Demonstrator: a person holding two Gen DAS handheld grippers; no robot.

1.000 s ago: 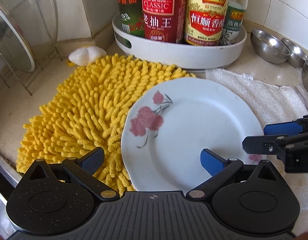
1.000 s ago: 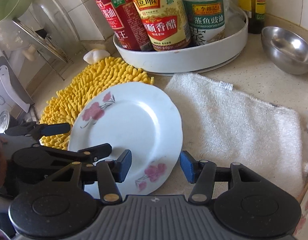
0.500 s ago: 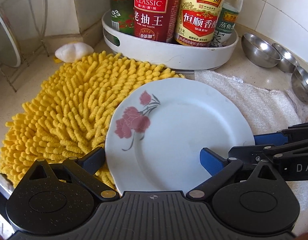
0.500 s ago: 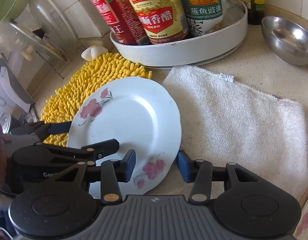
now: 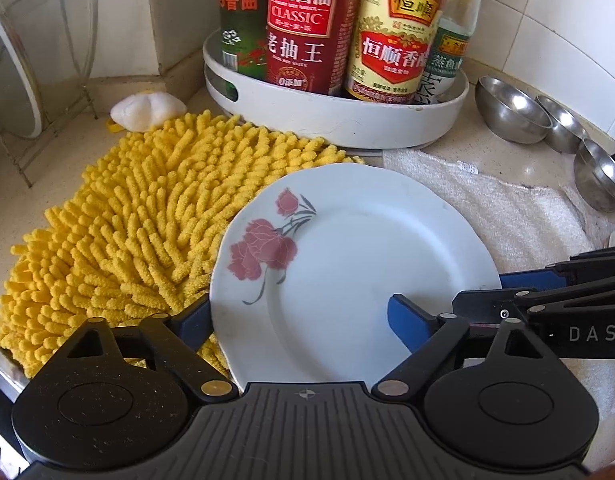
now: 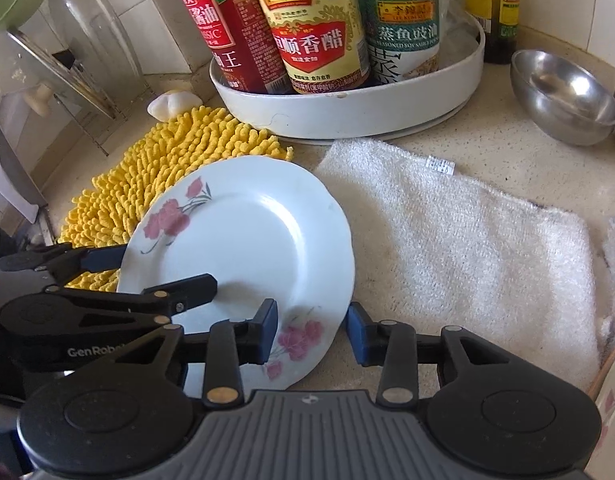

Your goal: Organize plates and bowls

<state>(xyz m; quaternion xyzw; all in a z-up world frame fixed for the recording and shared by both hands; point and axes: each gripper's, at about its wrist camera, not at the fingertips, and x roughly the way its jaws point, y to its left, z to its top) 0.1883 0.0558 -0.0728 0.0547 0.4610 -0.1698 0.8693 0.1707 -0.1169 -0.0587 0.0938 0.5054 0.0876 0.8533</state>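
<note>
Left wrist: plate lies partly on yellow mat, partly on towel. Left gripper straddles its near rim, jaws just closing, not visibly clamped. Right wrist: right gripper brackets the plate's flowered near-right rim, jaws just closing, gaps remain.

Bare white towel on your right gives free passage. Behind it, the bottle tray and steel bowls block you. Dish rack walls off your left.
</note>
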